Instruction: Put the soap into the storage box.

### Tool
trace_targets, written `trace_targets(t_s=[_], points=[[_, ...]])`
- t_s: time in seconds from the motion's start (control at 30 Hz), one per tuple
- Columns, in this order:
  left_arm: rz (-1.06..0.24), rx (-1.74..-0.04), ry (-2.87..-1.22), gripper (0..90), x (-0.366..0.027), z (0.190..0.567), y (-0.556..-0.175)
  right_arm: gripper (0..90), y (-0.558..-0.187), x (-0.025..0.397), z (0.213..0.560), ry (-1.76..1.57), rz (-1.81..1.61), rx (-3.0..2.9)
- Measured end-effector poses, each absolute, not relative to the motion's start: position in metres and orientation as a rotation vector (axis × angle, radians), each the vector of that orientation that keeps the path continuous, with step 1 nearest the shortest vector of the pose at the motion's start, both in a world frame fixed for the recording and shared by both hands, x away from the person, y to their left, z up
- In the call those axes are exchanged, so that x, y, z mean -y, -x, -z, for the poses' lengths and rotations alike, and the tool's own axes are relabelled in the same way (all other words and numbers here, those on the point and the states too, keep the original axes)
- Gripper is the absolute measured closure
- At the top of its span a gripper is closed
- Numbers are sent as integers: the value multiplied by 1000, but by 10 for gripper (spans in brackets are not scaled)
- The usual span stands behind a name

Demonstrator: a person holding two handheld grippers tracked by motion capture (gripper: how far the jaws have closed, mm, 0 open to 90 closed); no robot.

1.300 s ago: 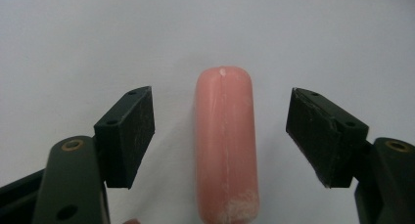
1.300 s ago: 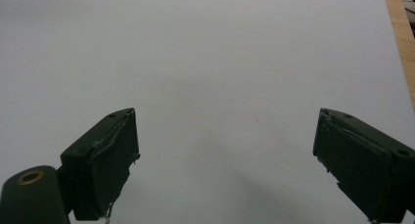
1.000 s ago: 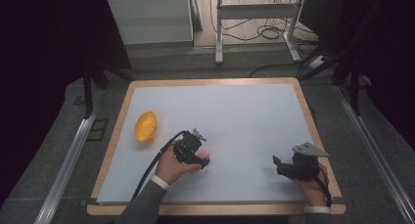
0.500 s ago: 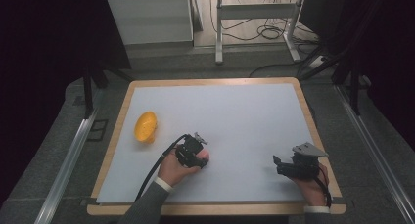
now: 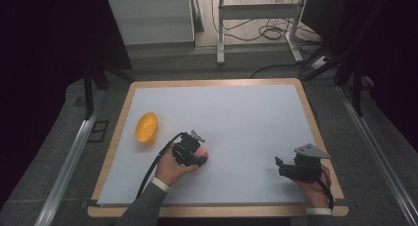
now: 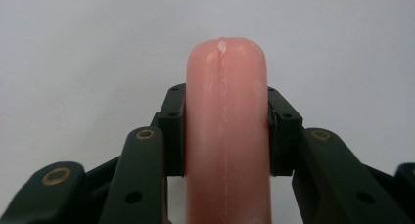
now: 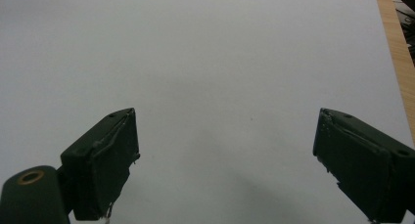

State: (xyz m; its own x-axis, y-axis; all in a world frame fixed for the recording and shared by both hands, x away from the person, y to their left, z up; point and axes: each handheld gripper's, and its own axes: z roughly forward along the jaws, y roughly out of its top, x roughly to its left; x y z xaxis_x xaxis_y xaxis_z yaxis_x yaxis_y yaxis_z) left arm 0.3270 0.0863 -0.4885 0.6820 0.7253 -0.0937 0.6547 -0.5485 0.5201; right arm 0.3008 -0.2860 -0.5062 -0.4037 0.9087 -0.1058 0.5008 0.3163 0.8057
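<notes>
A: What does the left hand-held gripper (image 5: 199,158) have between its jaws?

B: A pink sausage-shaped piece (image 6: 226,131), smooth, with a faint seam down its length. In the left gripper view the two black jaws press against its sides and its rounded end pokes out past them.

A: Where is that on the worktop (image 5: 246,112)?

B: In the high view it sits left of centre, towards the near edge. The pink tip (image 5: 202,153) peeks out at the gripper's front. Whether the piece touches the white surface or hangs just above it, I cannot tell.

A: And the orange thing?

B: An orange bowl (image 5: 146,128), tipped on its side, lies near the worktop's left edge, a little beyond and to the left of the left hand (image 5: 172,169). It is apart from the gripper, not touching.

A: The right hand-held gripper (image 5: 282,167)?

B: Jaws spread wide, nothing between them. In the right gripper view bare white surface lies in the gap (image 7: 225,155). In the high view it rests near the right front corner, pointing towards the left one, well apart from it.
</notes>
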Motion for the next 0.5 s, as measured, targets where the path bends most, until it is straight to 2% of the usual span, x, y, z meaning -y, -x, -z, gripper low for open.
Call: trace_targets(t_s=[0.5], points=[[-213, -1094, -2335, 600, -105, 477, -330, 94, -301, 286, 507, -1246, -945, -2028]])
